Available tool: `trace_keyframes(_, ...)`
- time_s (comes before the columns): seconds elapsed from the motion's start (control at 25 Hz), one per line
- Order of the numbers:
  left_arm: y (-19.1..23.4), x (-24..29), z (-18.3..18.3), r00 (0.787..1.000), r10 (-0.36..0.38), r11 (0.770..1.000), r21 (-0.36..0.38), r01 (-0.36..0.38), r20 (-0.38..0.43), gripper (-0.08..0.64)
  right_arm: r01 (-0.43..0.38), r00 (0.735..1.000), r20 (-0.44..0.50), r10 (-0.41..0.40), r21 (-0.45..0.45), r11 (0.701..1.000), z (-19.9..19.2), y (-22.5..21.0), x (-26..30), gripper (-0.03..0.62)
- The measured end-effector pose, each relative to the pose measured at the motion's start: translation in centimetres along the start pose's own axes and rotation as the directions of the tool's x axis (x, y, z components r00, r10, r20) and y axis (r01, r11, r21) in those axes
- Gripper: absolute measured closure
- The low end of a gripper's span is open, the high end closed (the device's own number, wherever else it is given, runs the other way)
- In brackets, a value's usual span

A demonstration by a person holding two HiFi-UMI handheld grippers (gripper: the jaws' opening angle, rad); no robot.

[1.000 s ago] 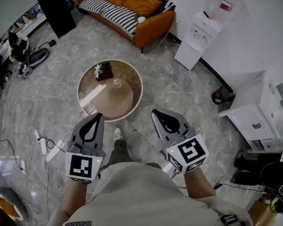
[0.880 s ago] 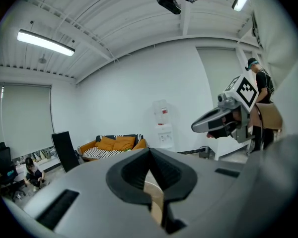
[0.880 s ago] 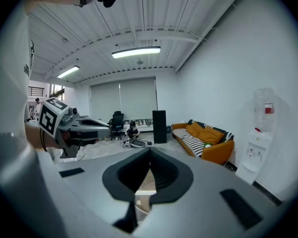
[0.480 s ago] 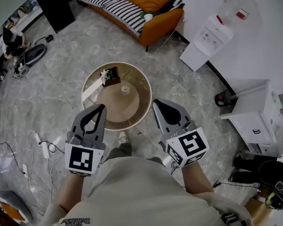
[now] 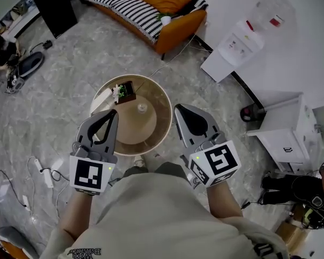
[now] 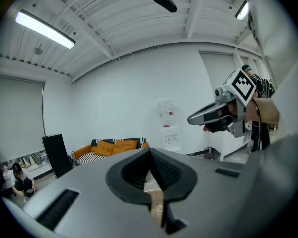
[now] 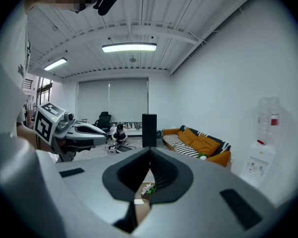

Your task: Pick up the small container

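The small container (image 5: 142, 108), a pale little jar, stands near the middle of the round wooden table (image 5: 157, 124). A dark box with a small plant (image 5: 123, 91) sits at the table's far left. Both grippers are held out in front of the person, level and side by side. My left gripper (image 5: 113, 112) is shut and empty, its tip over the table's left part, left of the container. My right gripper (image 5: 177, 108) is also shut and empty, its tip just past the table's right rim. In the right gripper view the plant (image 7: 148, 188) shows under the closed jaws.
An orange sofa (image 5: 151, 4) stands at the back, a water dispenser (image 5: 233, 43) and a white cabinet (image 5: 289, 131) at the right wall. A tall black panel (image 5: 51, 4) and a seated person (image 5: 1, 50) are far left. Cables and a power strip (image 5: 43, 172) lie on the floor.
The person has walked forward with both grippers. The table has come closer, and the gripper tips now reach over it. Both grippers stay shut.
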State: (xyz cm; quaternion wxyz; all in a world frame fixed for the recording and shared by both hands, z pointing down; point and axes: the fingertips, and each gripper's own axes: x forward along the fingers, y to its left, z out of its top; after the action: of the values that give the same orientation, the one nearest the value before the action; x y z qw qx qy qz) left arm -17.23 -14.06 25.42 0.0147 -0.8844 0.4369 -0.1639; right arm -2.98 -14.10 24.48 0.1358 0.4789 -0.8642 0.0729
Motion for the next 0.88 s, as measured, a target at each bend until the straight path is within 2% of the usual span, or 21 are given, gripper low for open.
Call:
trace_keyframes(0.32, 0.8, 0.4, -0.4, 1.0, 0.028, 0.999, -0.018, -0.028, 0.003, 0.554, -0.004, 1.0, -0.009, 0.003, -0.034, 0.999, 0.5, -0.6, 0.5, 0.595)
trace_keyframes(0.48, 0.2, 1.1, -0.4, 0.999, 0.048, 0.998, -0.031, -0.048, -0.004, 0.554, -0.02, 1.0, -0.016, 0.019, -0.032, 0.999, -0.1, -1.8, 0.3, 0.595)
trace_keyframes(0.64, -0.7, 1.9, 0.1, 0.999, 0.05, 0.994, -0.092, -0.051, -0.009, 0.554, -0.046, 0.999, -0.027, 0.045, -0.038, 0.998, -0.4, -3.0, 0.4, 0.597)
trace_keyframes(0.88, -1.6, 3.2, -0.2, 0.997, 0.074, 0.992, -0.096, -0.076, -0.021, 0.552, -0.085, 0.996, -0.038, 0.084, -0.029, 0.996, -1.8, -4.4, 0.9, 0.597)
